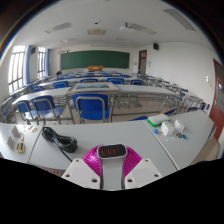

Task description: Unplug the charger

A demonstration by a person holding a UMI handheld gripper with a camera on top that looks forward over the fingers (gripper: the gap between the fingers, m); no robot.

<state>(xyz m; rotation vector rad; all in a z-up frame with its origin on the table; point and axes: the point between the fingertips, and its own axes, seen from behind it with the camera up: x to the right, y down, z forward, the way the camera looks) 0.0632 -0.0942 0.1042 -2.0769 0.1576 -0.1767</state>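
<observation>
**Position of the work piece.** The charger (112,151), a small black block with a red lit display on its upper face, sits directly between the fingers of the gripper (112,165), at 12 o'clock from the gripper body. It sits above the near edge of the table (150,145).

**Gripper state.** The pink pads (95,160) lie against the left and right sides of the charger with no visible gap. The gripper is therefore judged to be closed on the charger. The contact faces themselves are partly hidden by the block.

**Governing relation.**
- A black cable (60,140) lies on the table at about 10 o'clock from the gripper.
- Its long axis runs diagonally, from near the fingers out to the far left.
- A small pale object (19,147) at 9 o'clock, near the left end of the table, may be the socket. This cannot be confirmed.
- Whether the cable joins the charger is not visible.

**Judgement.** If the cable does join the charger, the parting move probably calls for a pull away from the cable run, toward 4 o'clock.

**Surroundings.** White items (172,127) lie on the table at 2 o'clock, well apart from the charger. Rows of blue chairs (90,108) stand beyond, at 12 o'clock.
</observation>
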